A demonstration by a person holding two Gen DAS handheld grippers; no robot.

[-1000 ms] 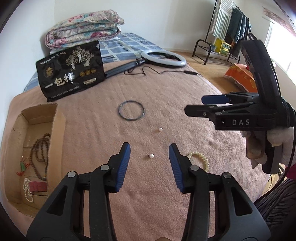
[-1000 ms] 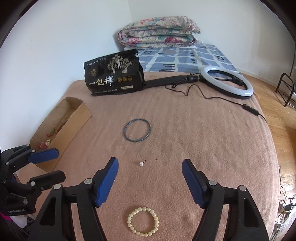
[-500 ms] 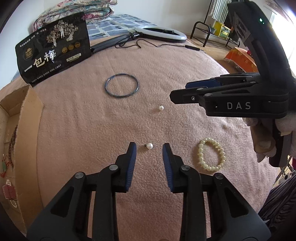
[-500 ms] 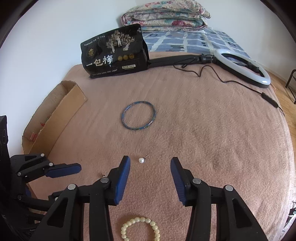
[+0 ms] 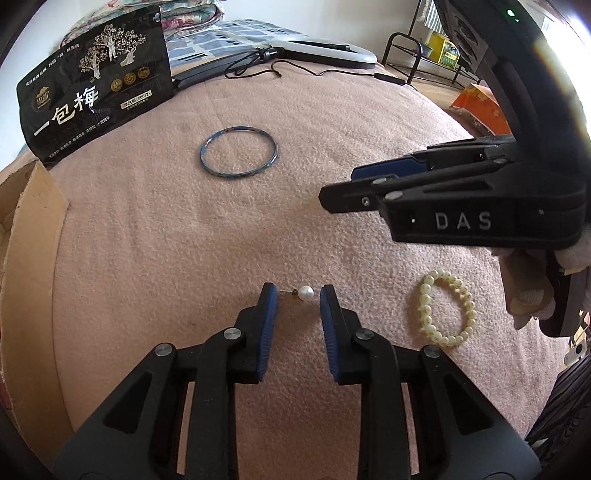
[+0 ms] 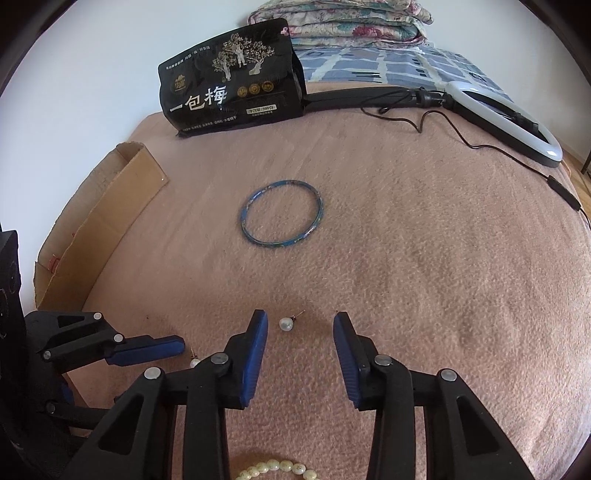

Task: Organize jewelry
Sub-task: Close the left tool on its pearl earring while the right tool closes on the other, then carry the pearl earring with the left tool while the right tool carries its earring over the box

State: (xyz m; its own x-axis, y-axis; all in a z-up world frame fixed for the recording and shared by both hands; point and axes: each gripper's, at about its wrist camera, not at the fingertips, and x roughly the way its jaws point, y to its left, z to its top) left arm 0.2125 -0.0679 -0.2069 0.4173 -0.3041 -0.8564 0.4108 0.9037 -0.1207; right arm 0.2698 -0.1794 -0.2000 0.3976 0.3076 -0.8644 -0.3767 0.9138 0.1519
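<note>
Two pearl stud earrings lie on the pink blanket. My left gripper [image 5: 295, 295] is open, low over the blanket, with one pearl earring [image 5: 305, 293] between its fingertips, not gripped. My right gripper [image 6: 300, 325] is open with the other pearl earring [image 6: 286, 324] between its tips, nearer the left finger. A blue bangle [image 5: 238, 153] lies farther back, also in the right wrist view [image 6: 282, 211]. A cream bead bracelet [image 5: 446, 307] lies to the right. The cardboard box [image 5: 29, 251] stands at the left.
A black snack bag [image 6: 232, 79] and a ring light [image 6: 517, 122] with its cable lie at the back. Folded quilts [image 6: 351, 22] sit behind. The left gripper [image 6: 147, 347] shows at the lower left of the right wrist view, near the box [image 6: 99, 218].
Both grippers have moved forward and down onto the blanket. Each now has a pearl earring between its fingertips. The left jaws stay narrowed; the right jaws have narrowed since a second ago.
</note>
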